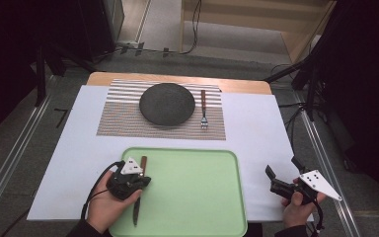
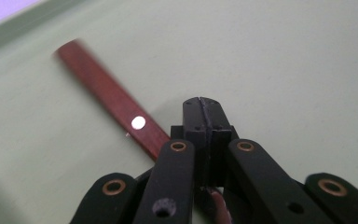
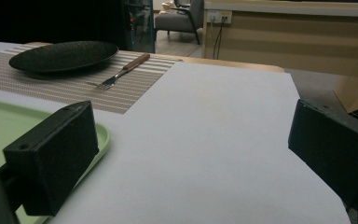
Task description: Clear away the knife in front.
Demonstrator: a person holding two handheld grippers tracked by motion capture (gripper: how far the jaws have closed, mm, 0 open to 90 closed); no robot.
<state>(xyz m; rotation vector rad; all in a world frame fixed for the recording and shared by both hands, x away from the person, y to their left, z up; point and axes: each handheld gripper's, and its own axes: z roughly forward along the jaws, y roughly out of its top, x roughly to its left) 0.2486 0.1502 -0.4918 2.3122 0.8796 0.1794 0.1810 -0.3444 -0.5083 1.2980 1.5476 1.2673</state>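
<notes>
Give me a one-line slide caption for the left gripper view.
Left hand-held gripper, jaws shut, over the green tray beside the knife's wooden handle.

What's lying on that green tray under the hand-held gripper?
A knife with a wooden handle lies on the green tray. The left hand-held gripper covers its middle, so whether the shut jaws pinch it cannot be seen.

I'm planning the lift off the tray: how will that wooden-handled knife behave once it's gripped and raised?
The knife looks stiff, so it should not flop. The left gripper is shut on it near the middle of its length, so it may tilt only a little. The flat handle probably won't roll, though the thin blade might slip or pivot between the pads.
</notes>
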